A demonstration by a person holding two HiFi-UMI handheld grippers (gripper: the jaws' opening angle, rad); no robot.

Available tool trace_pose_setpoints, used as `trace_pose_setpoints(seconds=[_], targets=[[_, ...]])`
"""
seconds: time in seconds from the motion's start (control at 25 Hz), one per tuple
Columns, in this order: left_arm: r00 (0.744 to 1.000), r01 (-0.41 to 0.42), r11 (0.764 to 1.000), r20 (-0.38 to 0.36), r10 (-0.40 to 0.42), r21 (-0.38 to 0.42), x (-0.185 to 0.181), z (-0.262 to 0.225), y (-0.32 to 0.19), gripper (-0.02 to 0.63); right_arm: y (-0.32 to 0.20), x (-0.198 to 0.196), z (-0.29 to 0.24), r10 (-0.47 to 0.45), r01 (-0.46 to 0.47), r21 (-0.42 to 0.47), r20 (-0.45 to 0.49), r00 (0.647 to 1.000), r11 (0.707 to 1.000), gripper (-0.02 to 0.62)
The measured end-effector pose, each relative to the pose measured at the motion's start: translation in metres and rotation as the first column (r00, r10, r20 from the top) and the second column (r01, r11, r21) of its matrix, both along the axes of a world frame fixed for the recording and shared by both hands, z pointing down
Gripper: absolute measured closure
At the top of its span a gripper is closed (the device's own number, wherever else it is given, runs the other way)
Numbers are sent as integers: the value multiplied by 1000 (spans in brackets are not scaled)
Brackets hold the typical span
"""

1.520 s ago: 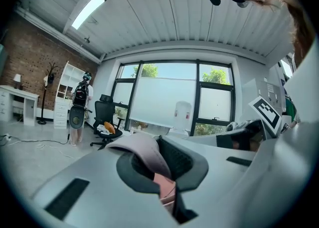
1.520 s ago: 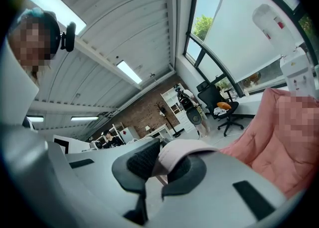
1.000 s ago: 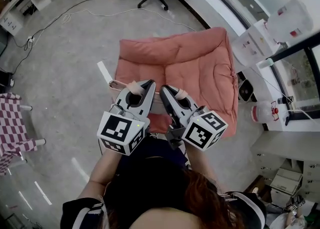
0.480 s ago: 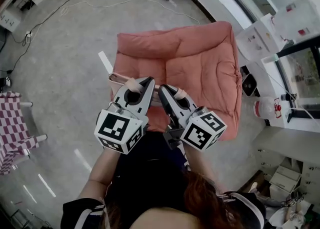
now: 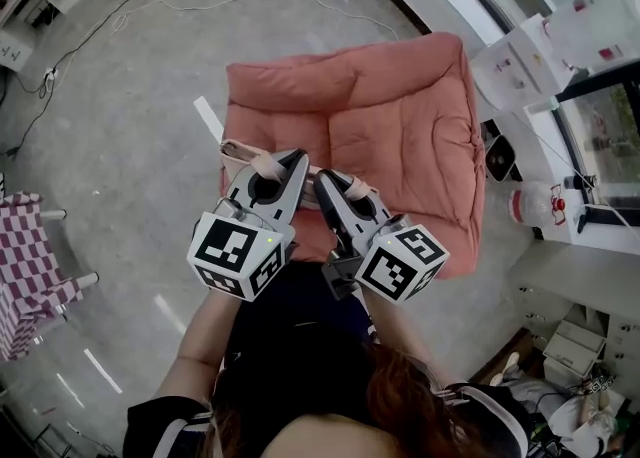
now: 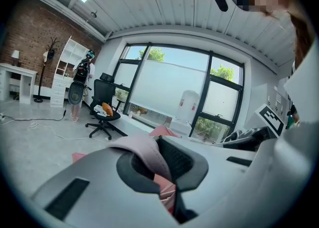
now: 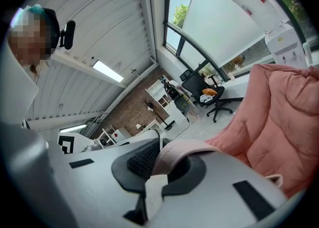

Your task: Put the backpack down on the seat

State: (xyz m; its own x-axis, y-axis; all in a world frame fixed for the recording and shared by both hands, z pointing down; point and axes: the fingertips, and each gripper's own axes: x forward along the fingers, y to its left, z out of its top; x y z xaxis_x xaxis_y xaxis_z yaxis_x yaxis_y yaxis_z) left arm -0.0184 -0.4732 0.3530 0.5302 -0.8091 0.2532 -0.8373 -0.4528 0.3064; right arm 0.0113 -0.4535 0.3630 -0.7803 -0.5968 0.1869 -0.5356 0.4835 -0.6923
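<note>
**Backpack held by both straps above the near edge of the seat**

Backpack is carried in front of the person, at the near left part of the pink cushioned seat. Most of its body is hidden beneath the two grippers. The left gripper is clamped shut on a pale pink strap, and the right gripper is likewise closed on a second strap. Both straps are looped over the jaw recesses.

The load is judged not yet set down. If the jaws are opened while it hangs at the near edge, it could tip forward and slide onto the floor. It would be better carried further over the cushion first. If one side is lowered or released ahead of the other, the bag may be swung sideways off the left edge. A strap could also stay hooked in a recess after opening, so the bag would be dragged back when the grippers are withdrawn. The soft, sloped padding may let an upright bag topple.
</note>
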Motion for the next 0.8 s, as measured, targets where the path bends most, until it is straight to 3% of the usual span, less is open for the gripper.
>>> trace_pose_setpoints(seconds=[0.8], targets=[[995, -97, 989, 15, 99, -115, 13, 62, -36, 588, -12, 1, 67, 149, -148, -156, -6, 989, 977, 554]])
